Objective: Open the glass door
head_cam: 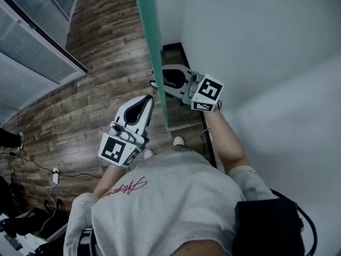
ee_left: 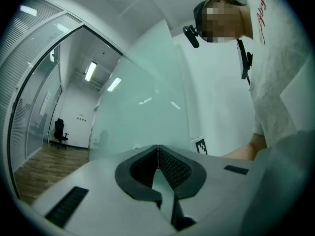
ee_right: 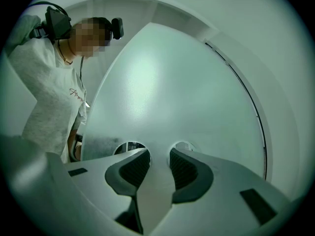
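Head view: the glass door (head_cam: 152,36) shows edge-on as a thin teal strip running from the top of the picture down toward the person (head_cam: 170,196). Wooden floor (head_cam: 96,63) lies open on its left. On its right a white wall (head_cam: 256,47) stands close, leaving only a narrow strip. The left claw (head_cam: 148,99) hangs just left of the door's edge. The right claw (head_cam: 157,82) reaches in from the wall side, its tips at that edge; whether they touch the glass cannot be told. The person's shirt covers the door's foot.

Left gripper view: the left claw (ee_left: 158,146) has its jaws pressed together with nothing between them. The frosted door (ee_left: 147,97) rises just ahead. An office chair (ee_left: 59,132) stands far down the corridor.

Right gripper view: the right claw (ee_right: 160,154) has its jaws apart and holds nothing. The frosted door (ee_right: 172,82) fills the view beyond them. Two round openings (ee_right: 129,146) sit low in the pane, half hidden behind the jaw tips.
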Motion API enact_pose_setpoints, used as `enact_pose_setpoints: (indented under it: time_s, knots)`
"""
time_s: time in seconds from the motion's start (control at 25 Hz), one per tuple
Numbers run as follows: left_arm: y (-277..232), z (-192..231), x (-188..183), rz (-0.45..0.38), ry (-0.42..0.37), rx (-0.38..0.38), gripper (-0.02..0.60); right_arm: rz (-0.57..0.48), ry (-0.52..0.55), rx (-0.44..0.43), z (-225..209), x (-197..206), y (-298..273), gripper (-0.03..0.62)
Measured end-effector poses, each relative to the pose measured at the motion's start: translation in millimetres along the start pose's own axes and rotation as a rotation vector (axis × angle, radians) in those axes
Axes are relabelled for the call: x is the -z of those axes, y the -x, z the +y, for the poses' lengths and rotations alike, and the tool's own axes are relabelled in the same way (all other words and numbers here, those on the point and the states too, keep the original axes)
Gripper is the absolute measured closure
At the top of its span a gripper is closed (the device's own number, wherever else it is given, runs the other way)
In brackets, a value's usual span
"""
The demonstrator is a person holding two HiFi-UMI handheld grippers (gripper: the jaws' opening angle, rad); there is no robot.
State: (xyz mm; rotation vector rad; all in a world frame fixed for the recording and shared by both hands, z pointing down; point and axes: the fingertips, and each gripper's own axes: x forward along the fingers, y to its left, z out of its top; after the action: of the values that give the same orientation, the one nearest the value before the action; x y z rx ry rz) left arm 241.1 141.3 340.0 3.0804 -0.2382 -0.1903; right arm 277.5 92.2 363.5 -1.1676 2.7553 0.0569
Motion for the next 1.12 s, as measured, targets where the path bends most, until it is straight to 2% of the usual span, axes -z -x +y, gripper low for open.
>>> enact_pose_setpoints:
  time_s: [0.44,1.12]
  knots:
    - [-37,-23,1,-0.002,-0.009,0.022,0.565,0.005,-0.016,-0.047,-9,-10,47,0.464]
    - [-87,-40,9,0.013,-0.006,0.099,0.565,-0.002,-0.036,-0.099,-29,-19,100,0.464]
